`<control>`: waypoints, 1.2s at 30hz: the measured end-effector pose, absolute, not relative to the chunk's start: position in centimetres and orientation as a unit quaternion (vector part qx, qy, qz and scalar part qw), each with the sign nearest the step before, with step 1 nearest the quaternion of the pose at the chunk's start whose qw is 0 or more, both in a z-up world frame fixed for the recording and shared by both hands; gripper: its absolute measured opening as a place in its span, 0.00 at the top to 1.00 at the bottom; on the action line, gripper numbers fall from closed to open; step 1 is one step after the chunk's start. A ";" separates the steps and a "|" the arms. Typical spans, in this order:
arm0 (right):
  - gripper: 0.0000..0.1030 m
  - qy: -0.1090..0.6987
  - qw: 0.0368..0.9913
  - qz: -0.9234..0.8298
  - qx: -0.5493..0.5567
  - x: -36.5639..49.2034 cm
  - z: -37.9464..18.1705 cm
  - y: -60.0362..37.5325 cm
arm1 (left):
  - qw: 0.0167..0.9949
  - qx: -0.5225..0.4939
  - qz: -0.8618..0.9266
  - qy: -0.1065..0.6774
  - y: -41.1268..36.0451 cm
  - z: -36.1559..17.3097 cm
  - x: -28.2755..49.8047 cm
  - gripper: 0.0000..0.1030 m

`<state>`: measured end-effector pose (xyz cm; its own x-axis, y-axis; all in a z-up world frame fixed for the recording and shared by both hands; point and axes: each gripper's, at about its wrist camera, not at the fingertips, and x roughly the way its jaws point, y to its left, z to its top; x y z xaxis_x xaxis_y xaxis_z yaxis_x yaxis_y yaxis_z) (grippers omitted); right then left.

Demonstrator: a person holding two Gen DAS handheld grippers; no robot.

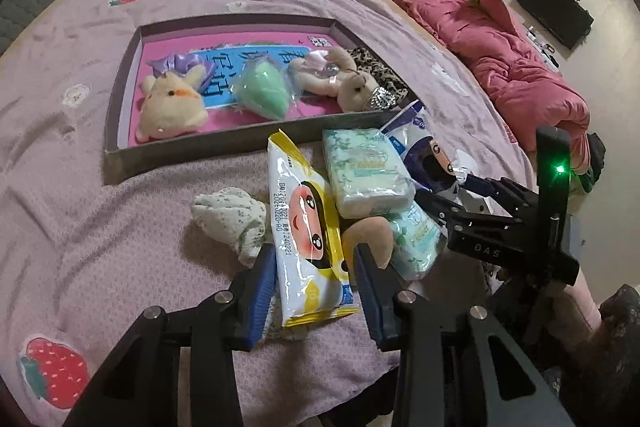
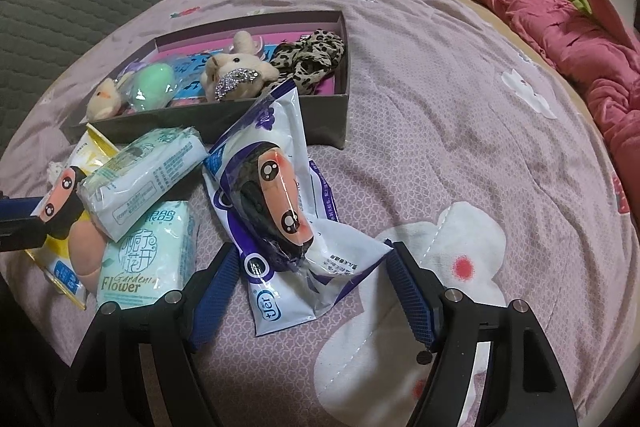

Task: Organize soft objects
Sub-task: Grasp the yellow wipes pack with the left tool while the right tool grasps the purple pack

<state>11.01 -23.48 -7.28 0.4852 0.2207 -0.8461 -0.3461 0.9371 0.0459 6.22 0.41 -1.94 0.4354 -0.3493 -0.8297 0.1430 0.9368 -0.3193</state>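
Left tongs tilted down, clamping yellow wipes pack; right tongs wide, empty.

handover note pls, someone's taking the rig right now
Left gripper: jaws shut on yellow wipes pack.
Right gripper: jaws open, straddling purple pack, not gripping.
Done, in box: two plush toys, green item, leopard fabric.
Left on bed: both packs, two tissue packs, floral cloth.
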 end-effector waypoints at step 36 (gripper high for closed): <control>0.26 0.479 0.861 0.163 -0.049 11.2 -7.0 -24.1 | 0.834 -0.065 -0.165 0.523 -0.1 -1.3 5.9 0.61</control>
<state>11.23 -24.13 -7.04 0.4877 0.2326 -0.8414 -0.3273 0.9423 0.0708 5.89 -0.06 -1.31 0.3982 -0.3418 -0.8512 0.2068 0.9376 -0.2797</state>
